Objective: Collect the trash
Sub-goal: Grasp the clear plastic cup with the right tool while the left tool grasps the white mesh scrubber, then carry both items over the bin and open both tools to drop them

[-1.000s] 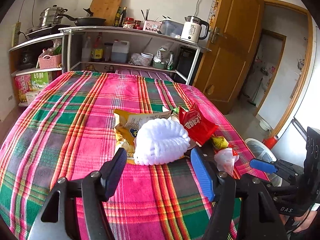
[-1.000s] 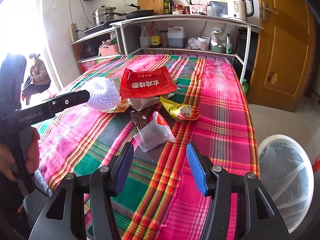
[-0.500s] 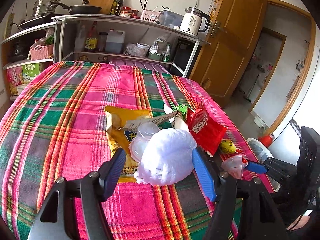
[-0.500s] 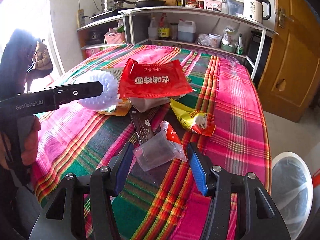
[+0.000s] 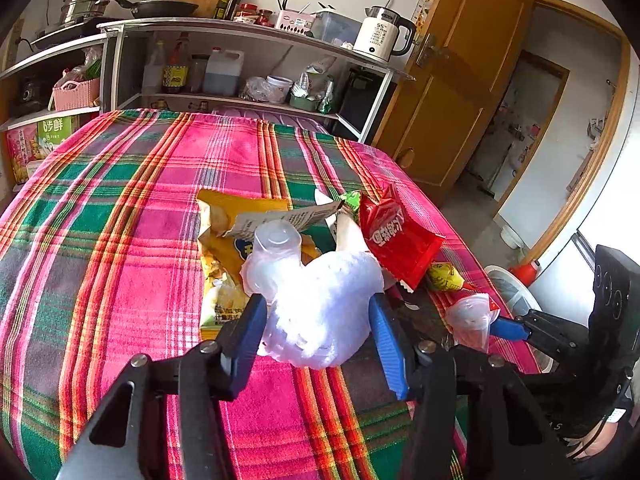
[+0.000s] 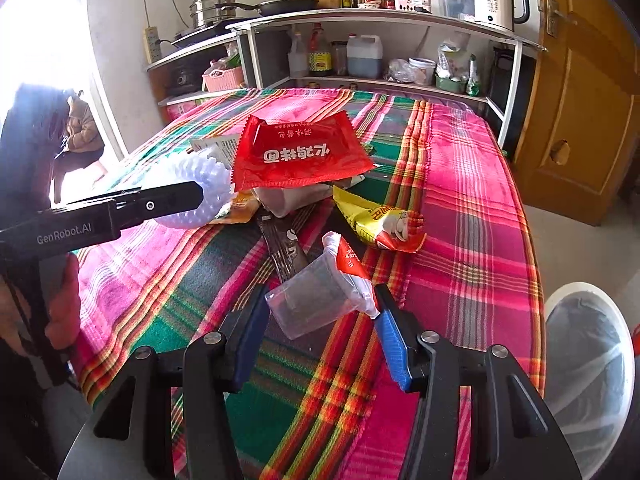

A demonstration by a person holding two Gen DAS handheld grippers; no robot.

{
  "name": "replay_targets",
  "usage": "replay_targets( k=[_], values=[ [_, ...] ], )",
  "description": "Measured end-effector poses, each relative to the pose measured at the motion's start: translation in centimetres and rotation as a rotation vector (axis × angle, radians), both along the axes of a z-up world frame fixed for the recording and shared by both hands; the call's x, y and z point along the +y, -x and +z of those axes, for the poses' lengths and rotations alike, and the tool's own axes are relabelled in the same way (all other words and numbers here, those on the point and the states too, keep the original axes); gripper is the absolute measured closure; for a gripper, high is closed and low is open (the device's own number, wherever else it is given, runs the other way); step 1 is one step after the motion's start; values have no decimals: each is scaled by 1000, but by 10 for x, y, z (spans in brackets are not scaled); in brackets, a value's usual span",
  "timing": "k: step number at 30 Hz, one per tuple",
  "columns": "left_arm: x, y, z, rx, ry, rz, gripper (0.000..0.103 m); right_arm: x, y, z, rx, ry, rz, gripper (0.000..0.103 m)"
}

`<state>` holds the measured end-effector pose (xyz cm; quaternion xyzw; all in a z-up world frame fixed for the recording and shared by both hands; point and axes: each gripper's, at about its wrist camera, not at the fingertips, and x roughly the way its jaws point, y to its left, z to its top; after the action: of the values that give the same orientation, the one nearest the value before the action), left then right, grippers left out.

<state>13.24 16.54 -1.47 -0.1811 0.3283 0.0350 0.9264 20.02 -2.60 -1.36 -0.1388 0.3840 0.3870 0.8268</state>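
Left gripper (image 5: 318, 332): blue pads sit on either flank of the white foam net (image 5: 324, 304). Its jaws have just been closing, and both pads now appear to touch the foam. The net lies at the near edge of the trash heap on the plaid tablecloth (image 5: 120, 248), its long axis running away from the gripper toward the heap. A clear plastic cup (image 5: 276, 256) lies just beyond, touching the net, base end pointing up and away.

Right gripper (image 6: 320, 332): the jaws have been closing a little, with a clear plastic cup with torn red-and-white lid (image 6: 320, 292) between them. The right pad meets the crumpled lid end; the left pad is at the cup's open end, contact there not certain. The cup lies on its side, long axis crosswise between the pads, open mouth toward the left pad.

Rest of the heap, from the right wrist view: red snack wrapper (image 6: 296, 152) propped up, print upside-down; yellow wrapper (image 6: 380, 220) to its right, pointed end toward the heap; dark sachet (image 6: 284, 248) flat, running lengthwise toward the cup. A white-lined bin (image 6: 588, 344) stands on the floor off the table's right edge.
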Motion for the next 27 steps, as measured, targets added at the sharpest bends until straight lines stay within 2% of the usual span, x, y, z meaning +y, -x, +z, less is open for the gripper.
replay_targets(
  k=[6, 16, 27],
  values=[
    [-8, 8, 4, -2, -8, -6, 57, -16, 10, 7, 0, -29, -20, 50],
    [-34, 23, 24, -39, -17, -41, 58, -52, 21, 20, -9, -74, -81, 50],
    [-86, 17, 37, -60, -25, -148, 58, -97, 31, 34, -34, -99, -171, 50]
  ],
)
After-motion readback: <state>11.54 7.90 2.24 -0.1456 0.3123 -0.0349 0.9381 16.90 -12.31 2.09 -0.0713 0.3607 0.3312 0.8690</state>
